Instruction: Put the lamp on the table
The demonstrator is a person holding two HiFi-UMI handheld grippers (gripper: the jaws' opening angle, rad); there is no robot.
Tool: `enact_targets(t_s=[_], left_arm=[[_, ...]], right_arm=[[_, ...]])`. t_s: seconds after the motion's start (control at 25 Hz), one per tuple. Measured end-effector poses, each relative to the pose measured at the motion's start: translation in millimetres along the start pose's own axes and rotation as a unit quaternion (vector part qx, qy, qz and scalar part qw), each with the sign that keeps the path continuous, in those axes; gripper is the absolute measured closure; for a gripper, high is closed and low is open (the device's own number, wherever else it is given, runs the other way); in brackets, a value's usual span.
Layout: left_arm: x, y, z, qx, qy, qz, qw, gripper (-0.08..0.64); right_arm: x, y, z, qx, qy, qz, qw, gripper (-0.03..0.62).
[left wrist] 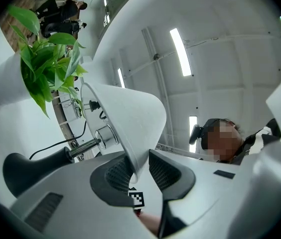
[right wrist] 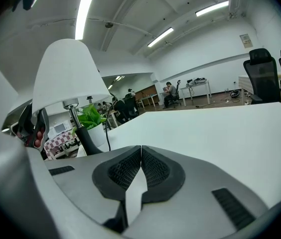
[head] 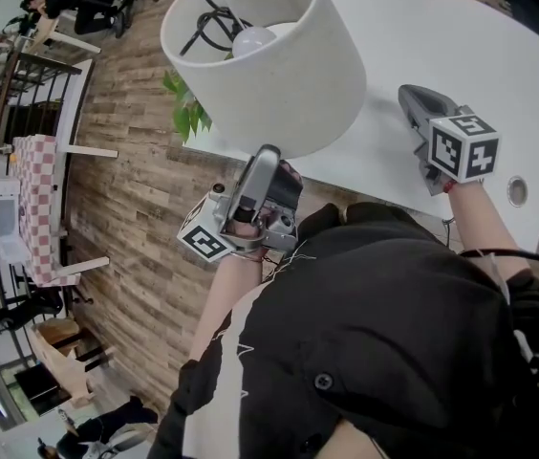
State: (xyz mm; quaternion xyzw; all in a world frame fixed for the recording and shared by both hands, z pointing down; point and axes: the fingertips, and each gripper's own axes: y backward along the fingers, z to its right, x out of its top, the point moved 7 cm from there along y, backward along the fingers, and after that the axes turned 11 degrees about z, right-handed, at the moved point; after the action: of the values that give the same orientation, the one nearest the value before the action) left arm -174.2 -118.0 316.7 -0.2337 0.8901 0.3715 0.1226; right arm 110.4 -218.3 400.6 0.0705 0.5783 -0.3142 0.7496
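Note:
The lamp stands on the white table [head: 461, 46] near its left edge, its white shade [head: 269, 65] seen from above with the bulb [head: 253, 38] and cord inside. My left gripper [head: 272, 158] reaches up to the shade's lower rim. In the left gripper view the rim of the shade [left wrist: 125, 123] lies between the jaws of the left gripper [left wrist: 135, 176] with a gap at the right pad; the black base [left wrist: 26, 171] and metal stem [left wrist: 88, 146] show beyond. My right gripper [head: 408, 96] rests over the table, shut and empty [right wrist: 140, 156], facing the lamp [right wrist: 68, 73].
A green potted plant [head: 185, 113] stands on the table right behind the lamp [left wrist: 46, 68]. Wooden floor lies left of the table, with a chequered table [head: 35, 189] and chairs farther left. Black office chairs [right wrist: 262, 73] stand at the table's far side. A cable grommet [head: 517, 190] sits at the right.

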Motion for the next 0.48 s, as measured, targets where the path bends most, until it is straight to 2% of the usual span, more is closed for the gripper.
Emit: enact_targets(t_s=[0.48], left_arm=[[5.0,10.6,-3.4,0.013,0.009,0.018,0.9997,0.452]], right_arm=[[3.5,-6.5,-3.4,0.007,0.002,-0.001,1.000,0.574]])
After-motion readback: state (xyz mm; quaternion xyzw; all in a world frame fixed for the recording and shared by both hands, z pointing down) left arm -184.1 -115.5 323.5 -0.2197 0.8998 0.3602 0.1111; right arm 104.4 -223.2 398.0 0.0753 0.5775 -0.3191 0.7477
